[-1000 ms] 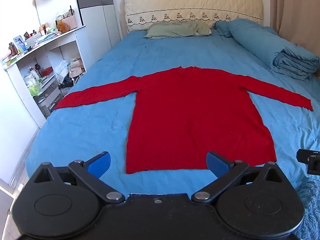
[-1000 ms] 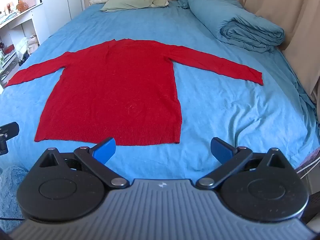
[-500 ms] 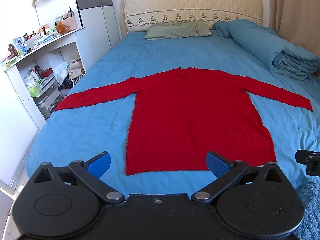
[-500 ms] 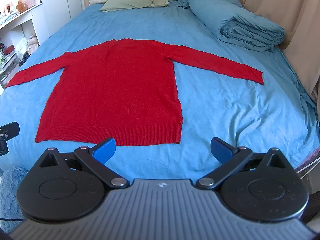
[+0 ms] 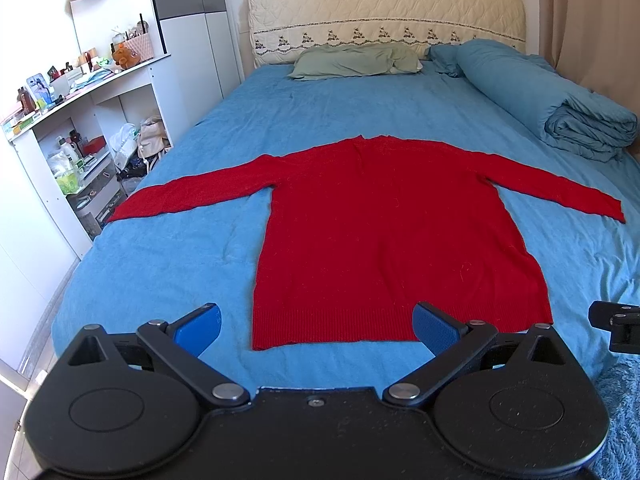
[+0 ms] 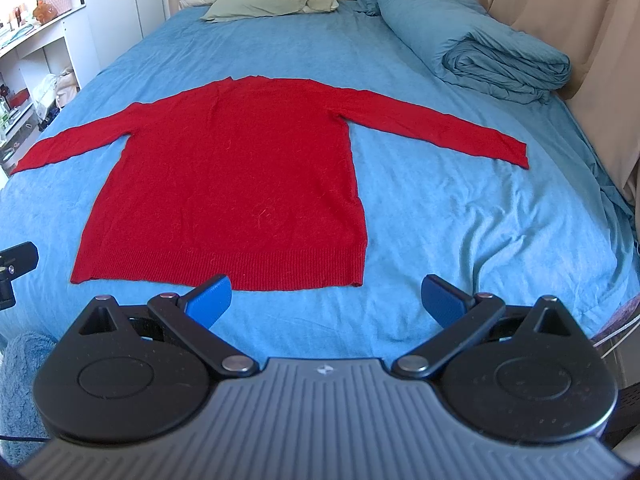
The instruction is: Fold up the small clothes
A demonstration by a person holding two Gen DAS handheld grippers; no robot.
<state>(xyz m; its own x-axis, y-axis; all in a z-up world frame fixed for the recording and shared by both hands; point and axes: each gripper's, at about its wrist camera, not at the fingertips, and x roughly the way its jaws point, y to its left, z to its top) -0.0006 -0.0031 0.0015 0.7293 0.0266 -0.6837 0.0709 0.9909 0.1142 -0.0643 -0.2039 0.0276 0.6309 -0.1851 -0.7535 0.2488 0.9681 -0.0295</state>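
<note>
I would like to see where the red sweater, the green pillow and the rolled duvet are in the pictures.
red sweater (image 5: 392, 236): left wrist view, middle of the body.
green pillow (image 5: 352, 61): left wrist view, middle of its top.
rolled duvet (image 6: 492, 52): right wrist view, upper side of the roll.

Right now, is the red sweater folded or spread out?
Spread out. The sweater lies flat on the bed, both sleeves stretched sideways, nothing doubled over.
</note>
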